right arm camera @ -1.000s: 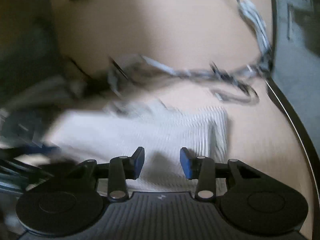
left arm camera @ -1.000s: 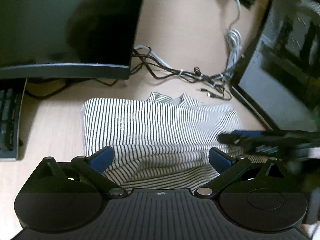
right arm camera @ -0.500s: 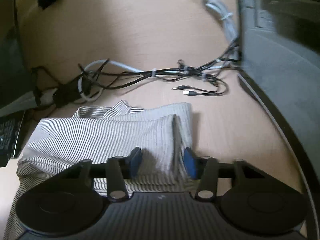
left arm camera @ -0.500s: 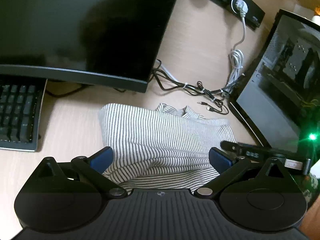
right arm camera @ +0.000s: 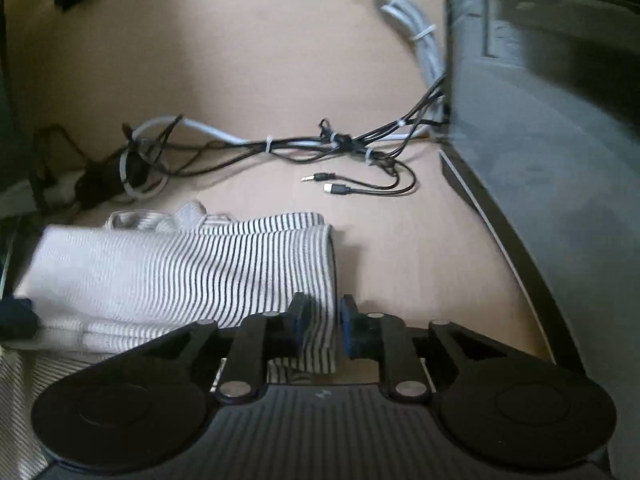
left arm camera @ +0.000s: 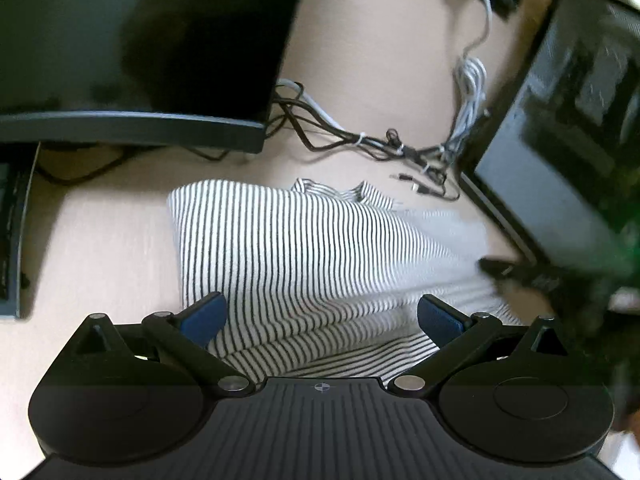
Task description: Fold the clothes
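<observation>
A pale wooden desk (left arm camera: pixel 100 248) carries a folded black-and-white striped shirt (left arm camera: pixel 304 256) — behind it a tangle of tied black and white cables (right arm camera: pixel 288 148), a dark monitor (left arm camera: pixel 132 40), a keyboard's edge (left arm camera: pixel 10 232) — and a computer case (right arm camera: pixel 560 152) at right.

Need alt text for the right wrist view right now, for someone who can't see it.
The right hand-held gripper is shut on the right edge of a folded striped shirt lying on a tan desk. Behind the shirt runs a bundle of cables; a dark monitor stands at right.
</observation>
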